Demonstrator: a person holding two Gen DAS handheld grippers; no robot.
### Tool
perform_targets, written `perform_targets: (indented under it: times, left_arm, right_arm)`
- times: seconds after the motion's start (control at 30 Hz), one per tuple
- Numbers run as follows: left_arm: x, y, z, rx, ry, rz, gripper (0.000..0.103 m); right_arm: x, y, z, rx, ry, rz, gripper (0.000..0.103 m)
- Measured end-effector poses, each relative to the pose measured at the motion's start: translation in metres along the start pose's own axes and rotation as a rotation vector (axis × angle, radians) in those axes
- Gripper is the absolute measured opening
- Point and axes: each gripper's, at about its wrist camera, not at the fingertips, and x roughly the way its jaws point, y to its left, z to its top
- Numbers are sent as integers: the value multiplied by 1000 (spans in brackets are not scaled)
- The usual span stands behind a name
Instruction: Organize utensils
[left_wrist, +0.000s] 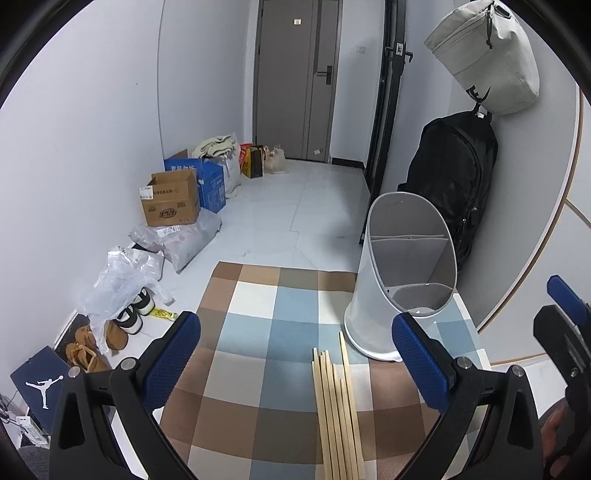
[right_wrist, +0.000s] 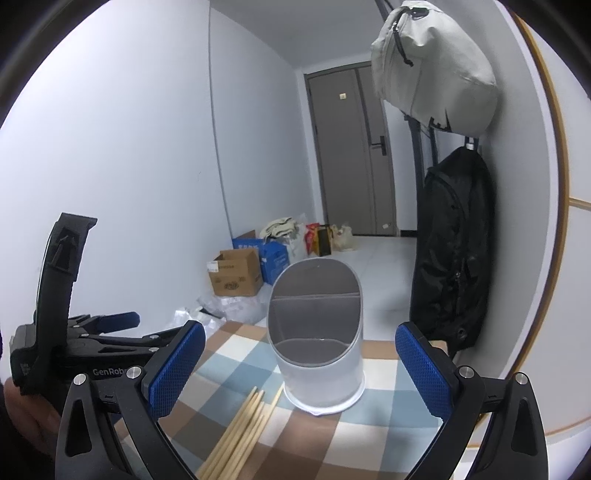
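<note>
- Both grippers hang over the checked cloth with blue pads spread wide and nothing between them: the left gripper (left_wrist: 297, 354) above the loose sticks, the right gripper (right_wrist: 300, 363) facing the holder.
- Room first, biggest things down: white walls, a pale tiled floor (left_wrist: 317, 206), and one grey door (left_wrist: 295, 77) at the far end.
- One table, covered by a cloth (left_wrist: 251, 354) checked in brown, blue, cream and grey.
- Two bags hang on the right wall: one black backpack (left_wrist: 452, 177) and, above it, one pale grey bag (left_wrist: 487, 59).
- Along the left wall sit one brown cardboard box (left_wrist: 171, 199), one blue box (left_wrist: 212, 181), several plastic bags and a few pairs of shoes; I cannot count the shoes surely.
- One white utensil holder (left_wrist: 397, 280) stands upright near the cloth's far right corner, its slanted mouth split by grey dividers, all compartments bare.
- Chopsticks (left_wrist: 338, 413), pale wood, lie in a loose bundle on the cloth just beside the holder's base, roughly six or seven; the near ends run out of view.
</note>
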Motion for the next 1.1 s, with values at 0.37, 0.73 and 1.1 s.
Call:
perform_targets:
  times: [0.37,0.73,1.1]
  left_arm:
    - [48,4,-18,67,254,4,101]
    - [93,5,-42,26,567,-114,60]
    - [101,-4,-33,-26,613,-144,27]
  right_arm:
    - [32,-6,-7,-9,90,34,103]
    - [56,-25,-8,66,158,87,103]
    - [65,-38,-9,134,202,126,102]
